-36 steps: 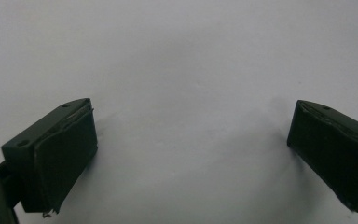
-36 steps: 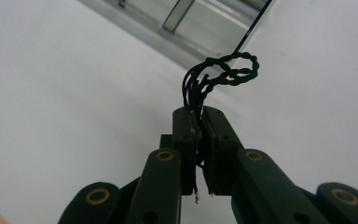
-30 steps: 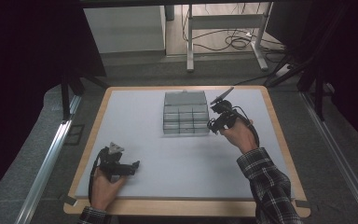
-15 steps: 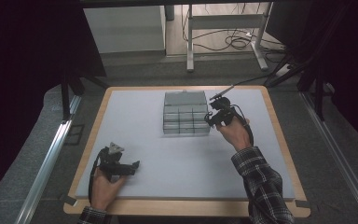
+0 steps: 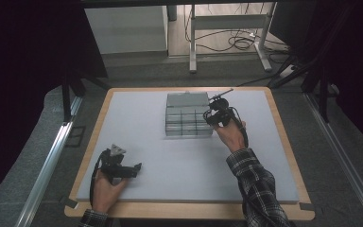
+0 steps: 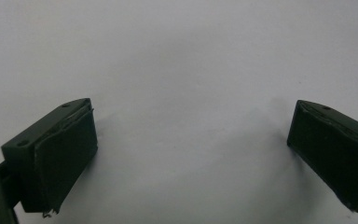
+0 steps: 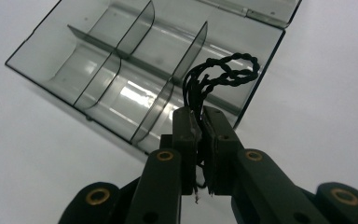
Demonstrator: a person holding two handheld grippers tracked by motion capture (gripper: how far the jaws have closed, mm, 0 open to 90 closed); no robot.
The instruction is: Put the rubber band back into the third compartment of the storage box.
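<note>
- A coil of black twisted wire (image 7: pixel 223 74) is pinched between the jaws of the right gripper (image 7: pixel 200 122); its loops stand up past the jaw tips, and two bare wire ends poke out below the pads.
- In the right gripper view the coil hangs over the near corner of a clear compartment box (image 7: pixel 121 70), above the compartment nearest the jaws; whether the wire touches the plastic cannot be told.
- The right gripper's jaws are pressed together on the wire, with only the strands between the pads.
- The box lies just ahead of the right gripper, its lid (image 7: pixel 261 10) folded back flat on the far side. Thin dividers split it into compartments, and those in sight hold nothing.
- In the high view the right gripper (image 5: pixel 216 115) sits at the box's (image 5: pixel 184 118) right edge, held by the person's right hand (image 5: pixel 230 135), with a plaid sleeve (image 5: pixel 255 189) behind it.
- The left gripper (image 5: pixel 128 170) rests well apart from the box, near the table's front left, in the person's left hand (image 5: pixel 105 189).
- In the left gripper view the left gripper's (image 6: pixel 191 140) jaws stand wide apart with nothing between them, just bare pale table surface (image 6: pixel 182 60).
- Box and both grippers sit on the pale table (image 5: pixel 137 113), which has a wooden rim.
</note>
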